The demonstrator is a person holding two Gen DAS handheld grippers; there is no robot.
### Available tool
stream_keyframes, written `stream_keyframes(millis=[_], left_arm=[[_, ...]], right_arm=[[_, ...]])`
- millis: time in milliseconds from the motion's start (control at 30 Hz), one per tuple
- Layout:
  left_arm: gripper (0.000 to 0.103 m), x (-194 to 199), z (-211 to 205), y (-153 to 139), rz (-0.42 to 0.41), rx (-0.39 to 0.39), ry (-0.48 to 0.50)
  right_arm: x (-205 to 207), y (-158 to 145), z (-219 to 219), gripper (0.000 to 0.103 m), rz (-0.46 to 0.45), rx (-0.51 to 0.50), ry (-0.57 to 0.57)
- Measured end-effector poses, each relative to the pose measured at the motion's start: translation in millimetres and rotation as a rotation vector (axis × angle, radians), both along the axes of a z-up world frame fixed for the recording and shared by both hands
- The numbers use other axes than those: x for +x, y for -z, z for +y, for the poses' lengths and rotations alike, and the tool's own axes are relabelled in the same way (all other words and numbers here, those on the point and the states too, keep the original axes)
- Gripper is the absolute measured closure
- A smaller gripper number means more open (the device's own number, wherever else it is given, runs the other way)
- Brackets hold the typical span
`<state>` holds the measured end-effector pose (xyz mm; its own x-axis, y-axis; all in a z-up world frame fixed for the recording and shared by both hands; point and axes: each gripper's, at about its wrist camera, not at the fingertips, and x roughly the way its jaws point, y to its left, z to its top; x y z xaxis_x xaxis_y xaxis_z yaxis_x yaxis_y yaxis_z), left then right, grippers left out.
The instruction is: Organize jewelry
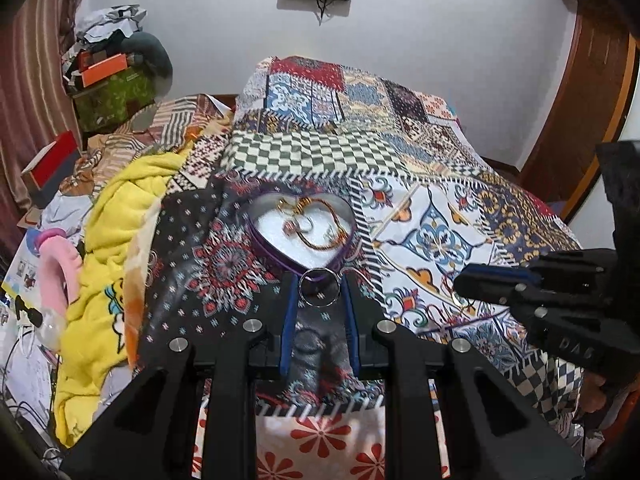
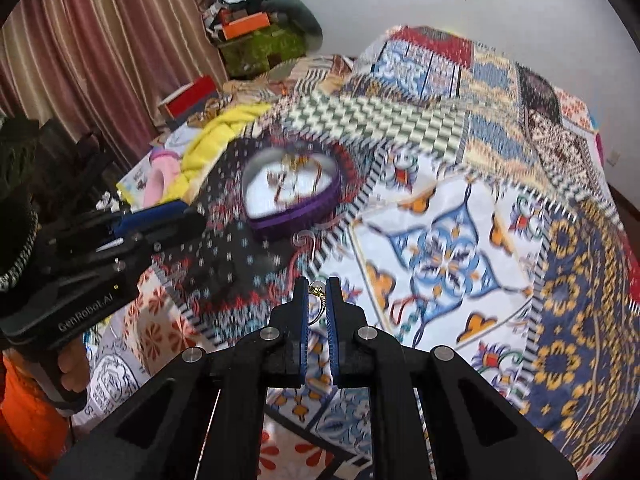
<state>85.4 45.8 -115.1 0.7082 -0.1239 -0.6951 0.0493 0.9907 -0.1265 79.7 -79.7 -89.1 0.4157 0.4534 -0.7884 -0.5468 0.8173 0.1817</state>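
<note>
A purple heart-shaped box point(image 1: 280, 258) with a white lining rests on the patchwork quilt and holds gold chains and a few small pieces. My left gripper point(image 1: 321, 302) is just in front of the box's tip, shut on a silver ring point(image 1: 320, 273) held upright between its blue pads. My right gripper point(image 2: 317, 300) hovers over the quilt nearer to me and right of the box point(image 2: 294, 220). It is shut on a small gold earring point(image 2: 317, 290) with a thin wire hoop. Each gripper also shows in the other's view: the right gripper point(image 1: 464, 280) and the left gripper point(image 2: 196, 220).
The quilt point(image 1: 432, 236) covers the bed. A yellow blanket point(image 1: 116, 240), a pink item point(image 1: 56, 268) and boxes pile up on the left by the curtain. A small pale hoop-like piece point(image 2: 304, 238) lies by the box's tip. A person's hand point(image 2: 70, 364) holds the left gripper.
</note>
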Motion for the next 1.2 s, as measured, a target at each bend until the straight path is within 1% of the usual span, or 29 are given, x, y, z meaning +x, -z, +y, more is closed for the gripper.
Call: stream_keyframes(millis=[300, 467, 700, 833, 1200], left_arm=[[0.082, 17.3, 13.6, -5.5, -0.034, 0.01, -0.016], [0.082, 32.3, 25.0, -2.7, -0.034, -0.01, -0.024], [0.082, 55.4, 37.9, 9.7, -0.007, -0.039, -0.031], [0.082, 70.9, 41.4, 17.2, 0.01, -0.059, -0.027], [0.082, 91.3, 36.4, 31.8, 0.04, -0.047, -0.021]], right_arm=[[25.5, -21.1, 20.5, 0.096, -0.064, 0.033, 0.0], [45.1, -24.2, 40.7, 0.096, -0.079, 0.053, -0.012], [69.8, -11.0, 63.7, 0.096, -0.059, 0.047, -0.03], [80.8, 2.3, 70.6, 0.096, -0.027, 0.039, -0.033], [97.6, 25.9, 76.8, 0.095, 0.029, -0.002, -0.049]])
